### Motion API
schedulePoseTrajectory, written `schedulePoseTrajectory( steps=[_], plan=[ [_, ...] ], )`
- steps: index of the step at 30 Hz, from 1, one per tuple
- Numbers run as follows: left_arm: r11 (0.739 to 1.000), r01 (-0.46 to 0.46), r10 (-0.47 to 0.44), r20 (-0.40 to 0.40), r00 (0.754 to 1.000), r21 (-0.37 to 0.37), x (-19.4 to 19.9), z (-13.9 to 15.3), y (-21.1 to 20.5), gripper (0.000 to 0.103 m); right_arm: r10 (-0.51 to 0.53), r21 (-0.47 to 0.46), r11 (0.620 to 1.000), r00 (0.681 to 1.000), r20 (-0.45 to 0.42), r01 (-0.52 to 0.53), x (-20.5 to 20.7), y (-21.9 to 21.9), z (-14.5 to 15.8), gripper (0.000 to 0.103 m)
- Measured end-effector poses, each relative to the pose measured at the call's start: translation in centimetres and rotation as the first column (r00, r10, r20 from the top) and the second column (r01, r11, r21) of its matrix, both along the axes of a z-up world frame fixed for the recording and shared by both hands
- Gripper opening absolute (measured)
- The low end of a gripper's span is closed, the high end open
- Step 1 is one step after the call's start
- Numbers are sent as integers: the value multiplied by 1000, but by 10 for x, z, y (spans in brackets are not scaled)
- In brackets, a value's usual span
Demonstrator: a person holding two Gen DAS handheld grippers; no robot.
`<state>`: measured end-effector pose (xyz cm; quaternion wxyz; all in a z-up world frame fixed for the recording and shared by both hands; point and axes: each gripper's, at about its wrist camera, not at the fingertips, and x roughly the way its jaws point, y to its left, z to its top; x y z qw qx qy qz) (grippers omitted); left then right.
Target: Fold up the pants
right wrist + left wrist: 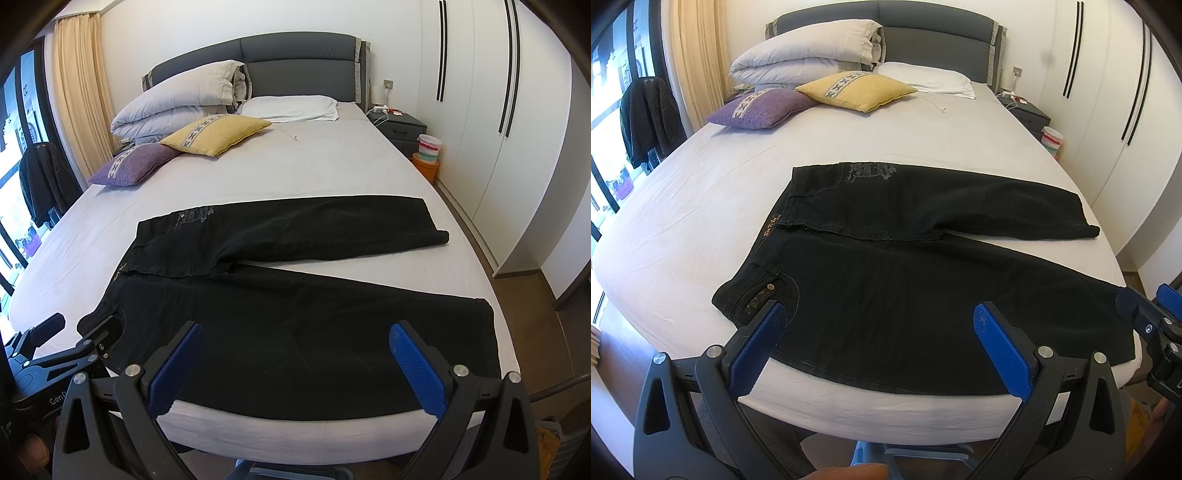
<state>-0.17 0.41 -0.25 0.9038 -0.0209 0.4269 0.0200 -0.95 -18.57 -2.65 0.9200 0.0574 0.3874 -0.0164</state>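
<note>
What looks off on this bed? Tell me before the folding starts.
Little stands out. The black pants lie flat, legs splayed apart; the far leg's cuff is rolled under rather than flat. A thin loose cord lies on the sheet near the yellow cushion. Both tools, left and right, are open.

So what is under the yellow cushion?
The yellow cushion lies on the bed sheet, its left corner resting on the purple cushion. Whatever lies beneath its middle is covered and cannot be seen.
</note>
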Motion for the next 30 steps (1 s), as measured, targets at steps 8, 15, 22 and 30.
schedulePoseTrajectory(
  steps=[8,15,22,30],
  plan=[
    [1000,0,0,-2,1000,1,0,-1,0,103,-5,-3,1000,1000,-2,5,0,3,-1,103],
    [1000,-1,1,-3,1000,1,-1,-3,1,103,-11,-10,1000,1000,-2,11,-1,4,-3,103],
    [1000,-1,1,-3,1000,1,0,-3,1,103,-12,-13,1000,1000,-3,12,-1,4,-4,103],
    [1000,0,0,-4,1000,1,-1,-3,1,103,-11,-11,1000,1000,-2,11,-1,4,-4,103]
  ],
)
